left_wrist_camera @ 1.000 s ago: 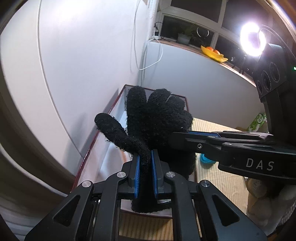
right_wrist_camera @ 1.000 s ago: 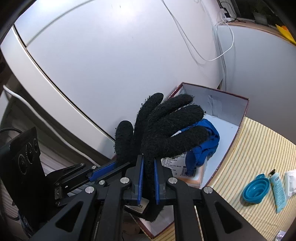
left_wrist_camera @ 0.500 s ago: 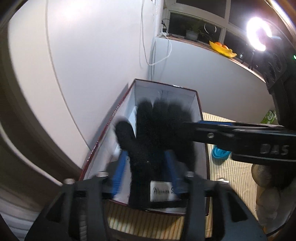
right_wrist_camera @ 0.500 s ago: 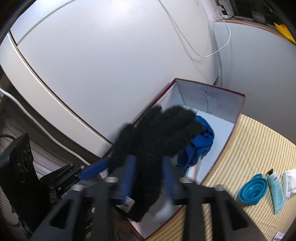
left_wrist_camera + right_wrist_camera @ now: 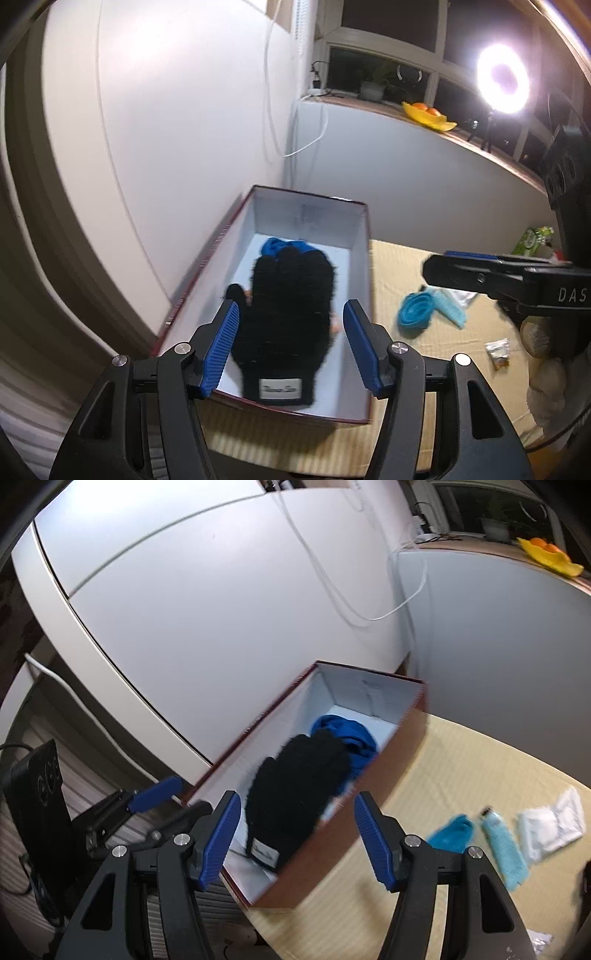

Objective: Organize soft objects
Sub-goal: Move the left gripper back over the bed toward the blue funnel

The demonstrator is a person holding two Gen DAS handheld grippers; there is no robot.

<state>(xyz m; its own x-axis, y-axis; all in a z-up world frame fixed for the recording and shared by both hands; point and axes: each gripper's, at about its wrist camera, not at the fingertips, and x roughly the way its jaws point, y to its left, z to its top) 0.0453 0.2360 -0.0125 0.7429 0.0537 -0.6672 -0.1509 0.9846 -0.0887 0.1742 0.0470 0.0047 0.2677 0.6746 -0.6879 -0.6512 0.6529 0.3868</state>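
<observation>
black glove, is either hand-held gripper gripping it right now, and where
Neither. The black glove lies in the box; the left hand-held gripper and right hand-held gripper have just opened, pads clear of it.

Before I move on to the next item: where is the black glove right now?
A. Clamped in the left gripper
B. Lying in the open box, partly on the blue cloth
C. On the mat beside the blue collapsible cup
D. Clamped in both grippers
B: the black glove lies inside the box, its fingers over the blue cloth; the left gripper and the right gripper both stand open, pads clear of it.
</observation>
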